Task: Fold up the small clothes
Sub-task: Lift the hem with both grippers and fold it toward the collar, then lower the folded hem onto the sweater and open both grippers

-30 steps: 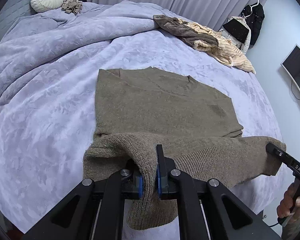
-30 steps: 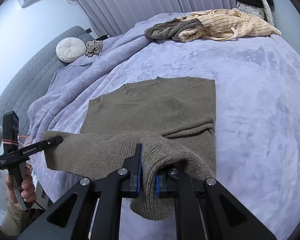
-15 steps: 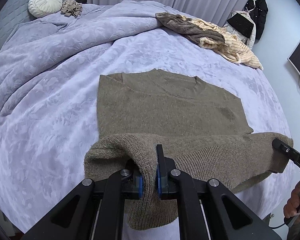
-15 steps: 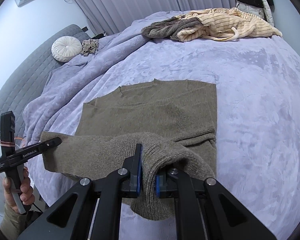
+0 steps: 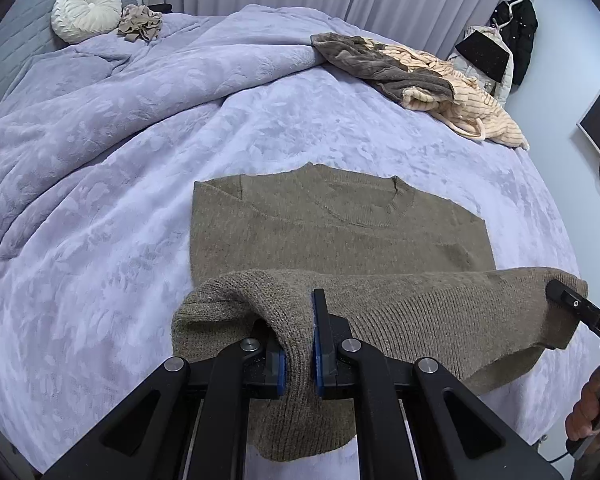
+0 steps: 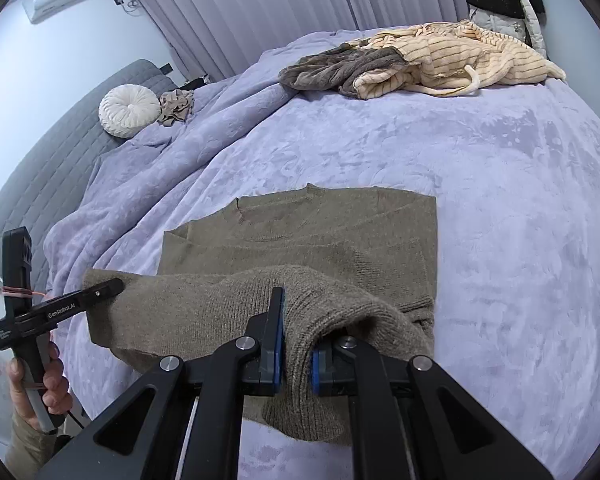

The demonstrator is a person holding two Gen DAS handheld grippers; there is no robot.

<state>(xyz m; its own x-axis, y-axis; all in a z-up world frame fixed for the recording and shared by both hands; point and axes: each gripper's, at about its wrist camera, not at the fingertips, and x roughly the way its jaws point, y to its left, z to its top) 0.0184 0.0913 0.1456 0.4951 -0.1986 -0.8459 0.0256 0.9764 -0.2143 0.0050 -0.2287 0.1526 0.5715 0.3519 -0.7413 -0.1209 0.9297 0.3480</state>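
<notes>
You have carried the hem further over the sweater [image 5: 340, 232] lying on the bed [image 5: 100, 240]. Your left hand-held gripper [image 5: 298, 344] and right hand-held gripper [image 6: 294, 344] each clench it. Uneven travel could skew the fold.

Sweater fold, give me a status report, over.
Left tool and right tool both shut on the brown sweater's hem, lifted off the purple blanket. Collar end lies flat. Clothes pile sits clear.
</notes>
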